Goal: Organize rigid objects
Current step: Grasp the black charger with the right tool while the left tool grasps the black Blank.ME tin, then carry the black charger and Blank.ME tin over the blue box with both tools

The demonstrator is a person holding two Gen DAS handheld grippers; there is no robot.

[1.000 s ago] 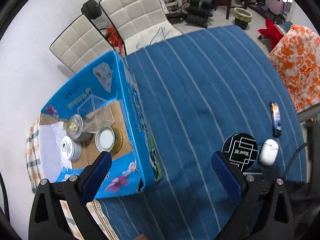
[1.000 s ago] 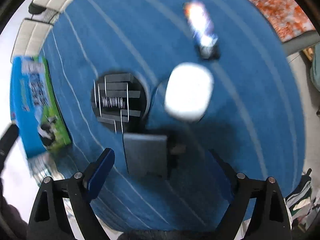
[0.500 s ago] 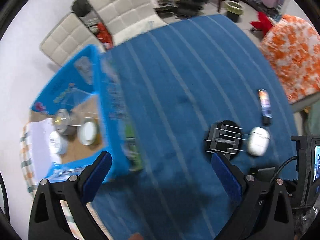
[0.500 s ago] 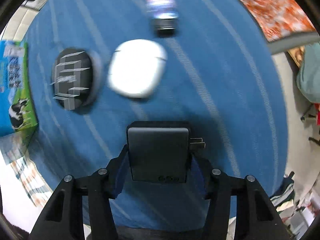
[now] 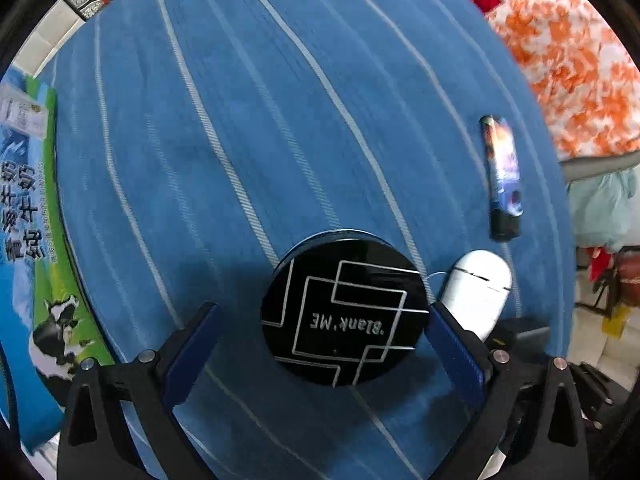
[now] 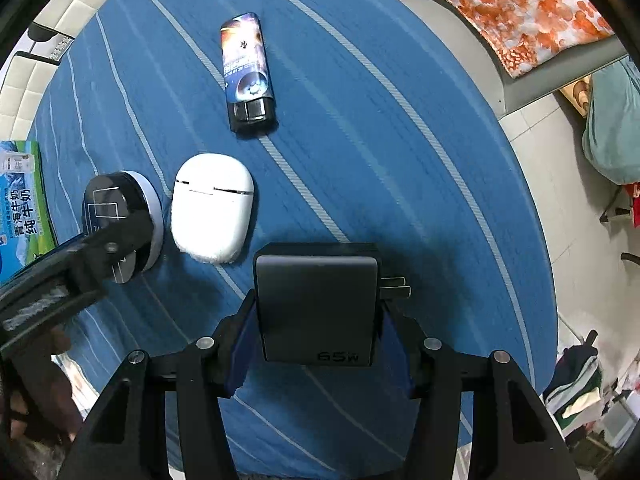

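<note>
Dark grey 65W charger (image 6: 316, 304) sits clamped btwn both blue pads of right gripper (image 6: 316, 334), prongs sticking out to the right, block over the blue striped tablecloth (image 6: 380, 140); can't tell if it's lifted off the cloth or resting on it. Just left of it on the cloth: white earbud case (image 6: 212, 208), lying flat. Beyond that, further from the camera, a lighter w/ galaxy print (image 6: 247, 74), well apart from the charger. Left of the earbud case, near but not touching as far as visible: round black tin (image 5: 344, 306) w/ white line pattern and "Blank ME" lettering. Left gripper (image 5: 320, 340) wide open, fingers straddling the tin, right pad (image 5: 456, 344) right at the tin's edge beside the earbud case, left pad w/ a clear gap; not gripping anything. Milk carton box (image 5: 28, 208) w/ cow print at far left edge of the cloth. Orange-white floral fabric (image 6: 508, 4) off the table's far right side.
</note>
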